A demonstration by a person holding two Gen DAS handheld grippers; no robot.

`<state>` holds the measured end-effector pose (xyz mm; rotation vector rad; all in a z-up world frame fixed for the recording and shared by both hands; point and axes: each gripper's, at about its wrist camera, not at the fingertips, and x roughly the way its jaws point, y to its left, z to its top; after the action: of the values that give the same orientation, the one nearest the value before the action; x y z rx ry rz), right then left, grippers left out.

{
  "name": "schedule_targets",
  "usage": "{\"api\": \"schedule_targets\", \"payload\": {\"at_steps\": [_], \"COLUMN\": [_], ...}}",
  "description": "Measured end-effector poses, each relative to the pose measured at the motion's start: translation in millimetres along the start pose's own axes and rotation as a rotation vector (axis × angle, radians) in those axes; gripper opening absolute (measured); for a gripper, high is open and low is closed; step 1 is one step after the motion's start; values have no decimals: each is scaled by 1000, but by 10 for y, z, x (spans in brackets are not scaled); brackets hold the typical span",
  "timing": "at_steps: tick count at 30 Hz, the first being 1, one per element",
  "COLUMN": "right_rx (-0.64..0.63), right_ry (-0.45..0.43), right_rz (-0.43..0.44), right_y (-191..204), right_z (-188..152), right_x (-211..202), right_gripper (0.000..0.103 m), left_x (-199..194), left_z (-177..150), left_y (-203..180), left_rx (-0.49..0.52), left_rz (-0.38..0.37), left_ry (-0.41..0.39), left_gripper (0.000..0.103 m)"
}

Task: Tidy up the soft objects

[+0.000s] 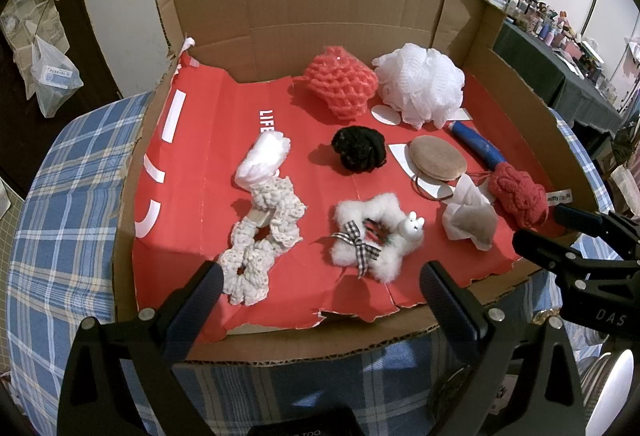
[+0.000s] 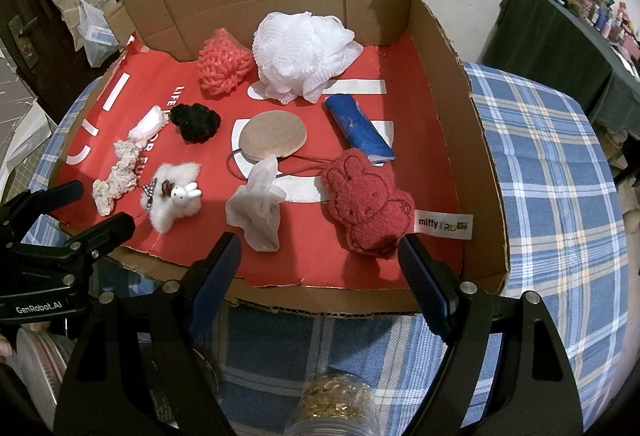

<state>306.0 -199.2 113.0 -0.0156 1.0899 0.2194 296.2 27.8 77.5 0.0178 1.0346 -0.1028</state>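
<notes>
Both grippers hang over the near rim of the cardboard tray, tilted down at its red liner. Left gripper: jaws spread wide, nothing between them; it is lined up on the fluffy white star clip with the cream crochet scrunchie just to its left. Right gripper: jaws likewise apart and empty, framing the gap between the white mesh pouch and the red rabbit plush, whose label lies toward the tray's right wall. Further back: tan round puff, black scrunchie, blue roll, coral knit ball, white bath pouf. All 9 soft items lie loose and scattered, none grouped, so sorting appears not yet begun. Wide jaws suit bulky, squashy things; nearest pieces look like the natural first picks.
</notes>
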Motion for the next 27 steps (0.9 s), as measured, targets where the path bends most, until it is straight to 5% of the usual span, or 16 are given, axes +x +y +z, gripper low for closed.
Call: {"api": "schedule_targets", "payload": {"at_steps": [27], "right_rx": [0], "right_ry": [-8], "right_rz": [5], "right_y": [-11], "right_z": [-10], "right_x": [-9], "right_gripper": [81], "left_x": [4], "left_z": [-21], "left_y": [-8], "left_rx": [-1], "left_rz": [-9], "left_ry": [5], "left_gripper": [100]}}
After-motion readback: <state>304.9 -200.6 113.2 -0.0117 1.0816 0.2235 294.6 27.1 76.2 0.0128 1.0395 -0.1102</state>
